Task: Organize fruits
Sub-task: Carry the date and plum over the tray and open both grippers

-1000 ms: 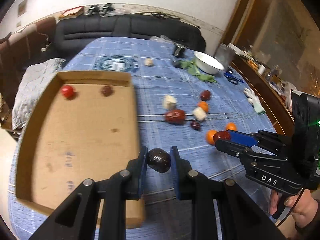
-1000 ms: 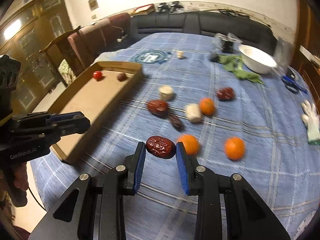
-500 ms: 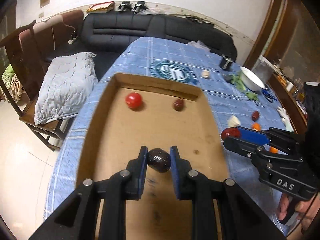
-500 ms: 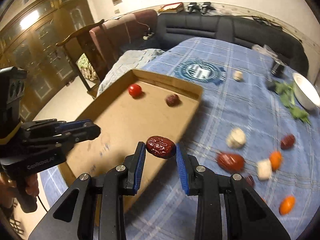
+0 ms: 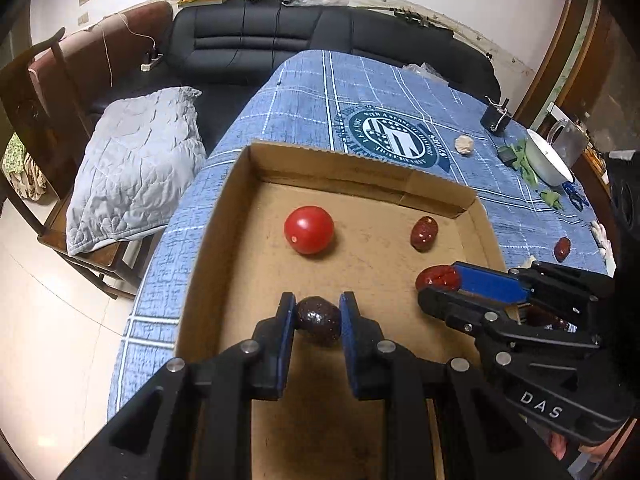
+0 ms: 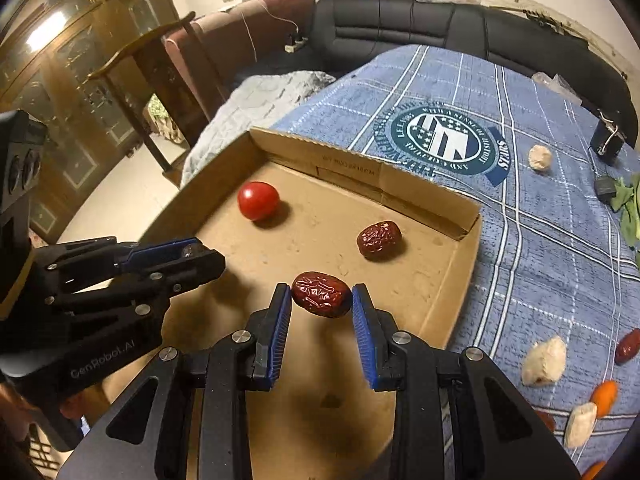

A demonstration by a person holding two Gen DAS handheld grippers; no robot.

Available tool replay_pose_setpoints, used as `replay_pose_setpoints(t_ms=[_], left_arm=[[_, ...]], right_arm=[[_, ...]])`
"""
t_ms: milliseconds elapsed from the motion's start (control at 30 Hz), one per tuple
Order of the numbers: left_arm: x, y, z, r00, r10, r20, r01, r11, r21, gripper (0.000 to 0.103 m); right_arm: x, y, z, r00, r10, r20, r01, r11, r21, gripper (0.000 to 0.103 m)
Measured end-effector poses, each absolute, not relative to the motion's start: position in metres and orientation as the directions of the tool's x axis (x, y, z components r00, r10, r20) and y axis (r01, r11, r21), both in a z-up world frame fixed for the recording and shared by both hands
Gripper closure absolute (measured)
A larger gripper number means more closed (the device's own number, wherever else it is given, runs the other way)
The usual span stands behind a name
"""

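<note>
My left gripper point(image 5: 318, 320) is shut on a dark, almost black round fruit point(image 5: 319, 320), held over the near half of the cardboard tray point(image 5: 224, 216). My right gripper point(image 6: 321, 300) is shut on a wrinkled red date point(image 6: 321, 294) and hangs over the same tray, to the right of the left one. In the left wrist view the right gripper point(image 5: 436, 284) shows from the side with the date point(image 5: 438, 277) at its tip. A red tomato point(image 5: 309, 229) and another date point(image 5: 424, 233) lie on the tray floor near its far wall.
The tray sits at the left edge of a table under a blue checked cloth point(image 6: 520, 240). Right of the tray lie pale lumps point(image 6: 544, 361), small oranges point(image 6: 604, 398) and a date point(image 6: 628, 346). A white bowl point(image 5: 548, 162) stands far right. A chair with a grey cushion point(image 5: 132, 168) stands left.
Both grippers, still holding their fruits, have moved left from above the blue cloth to above the cardboard tray, and have come a little lower toward it.
</note>
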State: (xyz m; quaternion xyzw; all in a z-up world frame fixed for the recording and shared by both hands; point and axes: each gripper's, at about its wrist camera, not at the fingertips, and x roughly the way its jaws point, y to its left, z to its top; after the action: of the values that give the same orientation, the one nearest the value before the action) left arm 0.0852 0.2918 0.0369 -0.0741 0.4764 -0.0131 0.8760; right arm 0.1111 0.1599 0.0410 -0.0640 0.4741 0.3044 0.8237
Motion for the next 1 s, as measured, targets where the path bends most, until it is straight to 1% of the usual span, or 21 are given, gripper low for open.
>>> replay_pose_setpoints(t_ms=[200,500,600,767,833,900,967,1000], left_arm=[[0.094,0.294,0.029,0.526,-0.087,-0.846,-0.057,0.989,-0.137,0.078],[0.096,0.292,0.03,0.532,-0.072,-0.844,-0.058,0.991,-0.121,0.076],[0.094,0.293,0.031,0.527,-0.067,-0.847,-0.072,0.99,-0.123,0.072],[0.085,0.296,0.038,0.542,-0.056,-0.838,-0.085,0.989,-0.121,0.065],[0.08,0.296,0.042,0.549,-0.047,-0.834,-0.09,0.989,-0.115,0.059],[0.073,0.296,0.045,0.556,-0.037,-0.831,-0.094,0.99,-0.106,0.056],[0.065,0.297,0.049,0.564,-0.031,-0.825,-0.1,0.989,-0.105,0.054],[0.061,0.298,0.051,0.569,-0.027,-0.822,-0.105,0.989,-0.105,0.051]], right_arm=[[0.119,0.166,0.035,0.355,0.421,-0.835,-0.563,0.809,0.17,0.073],[0.126,0.166,0.03,0.341,0.414,-0.844,-0.56,0.811,0.171,0.073],[0.126,0.167,0.028,0.34,0.407,-0.848,-0.56,0.812,0.165,0.069],[0.122,0.159,0.03,0.343,0.397,-0.851,-0.55,0.82,0.16,0.069],[0.118,0.155,0.032,0.347,0.394,-0.851,-0.547,0.822,0.157,0.069],[0.112,0.153,0.036,0.35,0.397,-0.848,-0.547,0.822,0.159,0.069],[0.106,0.15,0.04,0.357,0.4,-0.844,-0.55,0.821,0.156,0.067],[0.101,0.148,0.043,0.363,0.401,-0.841,-0.551,0.82,0.154,0.066]])
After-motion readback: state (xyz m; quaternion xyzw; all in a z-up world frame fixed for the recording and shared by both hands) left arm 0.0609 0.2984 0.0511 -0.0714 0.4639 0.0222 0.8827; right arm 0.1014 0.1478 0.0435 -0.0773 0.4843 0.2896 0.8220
